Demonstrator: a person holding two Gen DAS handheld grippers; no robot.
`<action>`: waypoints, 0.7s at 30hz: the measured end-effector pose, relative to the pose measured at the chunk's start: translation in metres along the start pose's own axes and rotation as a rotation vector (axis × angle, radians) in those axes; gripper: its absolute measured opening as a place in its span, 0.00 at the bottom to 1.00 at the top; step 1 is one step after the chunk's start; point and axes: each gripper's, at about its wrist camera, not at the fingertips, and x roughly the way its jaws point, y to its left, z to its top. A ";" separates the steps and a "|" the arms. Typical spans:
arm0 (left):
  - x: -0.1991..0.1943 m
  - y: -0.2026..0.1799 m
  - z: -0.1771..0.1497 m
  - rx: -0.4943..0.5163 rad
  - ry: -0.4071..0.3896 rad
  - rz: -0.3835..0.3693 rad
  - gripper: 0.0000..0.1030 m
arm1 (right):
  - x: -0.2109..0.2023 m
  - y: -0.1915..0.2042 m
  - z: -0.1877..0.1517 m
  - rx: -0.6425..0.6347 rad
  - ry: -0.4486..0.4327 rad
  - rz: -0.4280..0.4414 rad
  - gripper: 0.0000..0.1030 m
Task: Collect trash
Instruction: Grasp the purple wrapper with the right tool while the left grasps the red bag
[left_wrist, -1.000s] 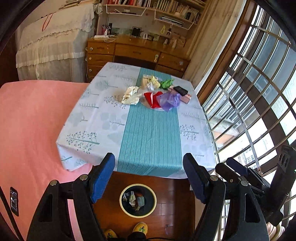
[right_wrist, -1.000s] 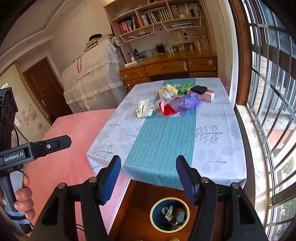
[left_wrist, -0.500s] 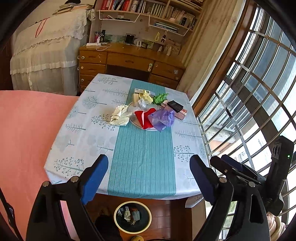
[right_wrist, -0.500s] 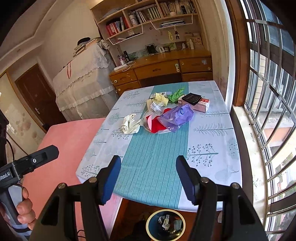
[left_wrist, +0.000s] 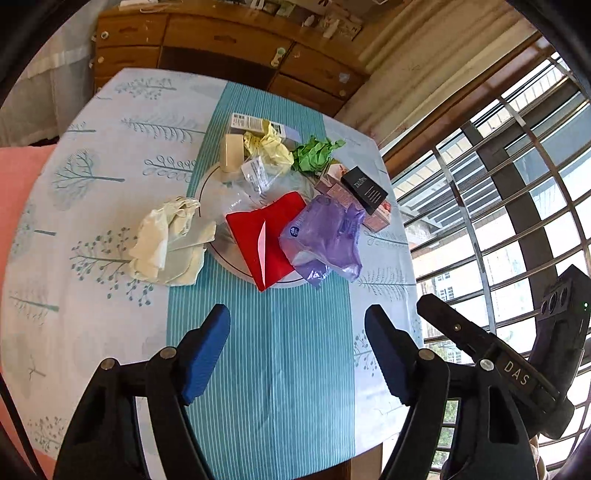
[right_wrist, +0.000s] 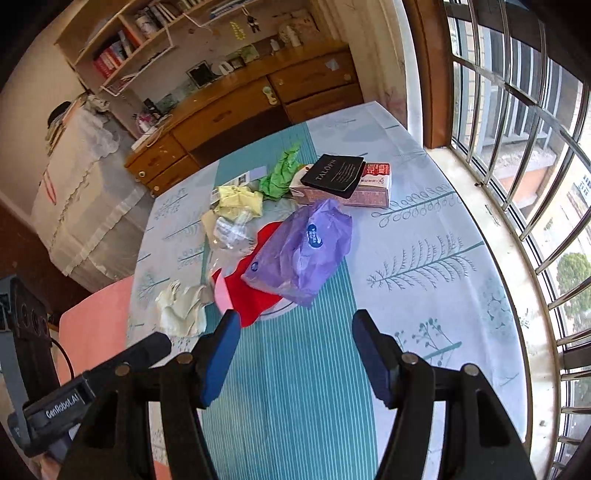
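Observation:
Trash lies piled around a white plate (left_wrist: 229, 254) at the middle of the table: a purple plastic bag (left_wrist: 325, 236) (right_wrist: 299, 251), a red paper (left_wrist: 267, 236) (right_wrist: 255, 291), a cream crumpled paper (left_wrist: 170, 240) (right_wrist: 183, 302), yellow paper (left_wrist: 269, 147), green paper (left_wrist: 316, 155) and clear wrap (left_wrist: 255, 173). My left gripper (left_wrist: 297, 314) hovers just short of the red paper, its jaws closing with nothing between them. My right gripper (right_wrist: 295, 317) hangs before the purple bag, its jaws opening and empty.
A black box (right_wrist: 332, 175) rests on a pink carton (right_wrist: 365, 195) behind the bag. Window bars (right_wrist: 517, 129) run along the right of the table (right_wrist: 424, 266). A wooden dresser (left_wrist: 221, 40) stands beyond the far edge, and a pink surface (left_wrist: 14, 177) lies at the left.
Both grippers came forward and down over the table, so the trash pile is now close. The bin on the floor dropped out of view. The left jaws widened, then narrowed.

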 end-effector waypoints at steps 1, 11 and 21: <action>0.013 0.005 0.007 -0.012 0.019 -0.008 0.72 | 0.013 0.000 0.007 0.015 0.009 -0.011 0.65; 0.087 0.033 0.039 -0.066 0.126 -0.051 0.72 | 0.120 -0.001 0.053 0.080 0.130 -0.133 0.76; 0.112 0.031 0.058 -0.061 0.161 -0.057 0.72 | 0.136 -0.002 0.045 -0.028 0.152 -0.200 0.43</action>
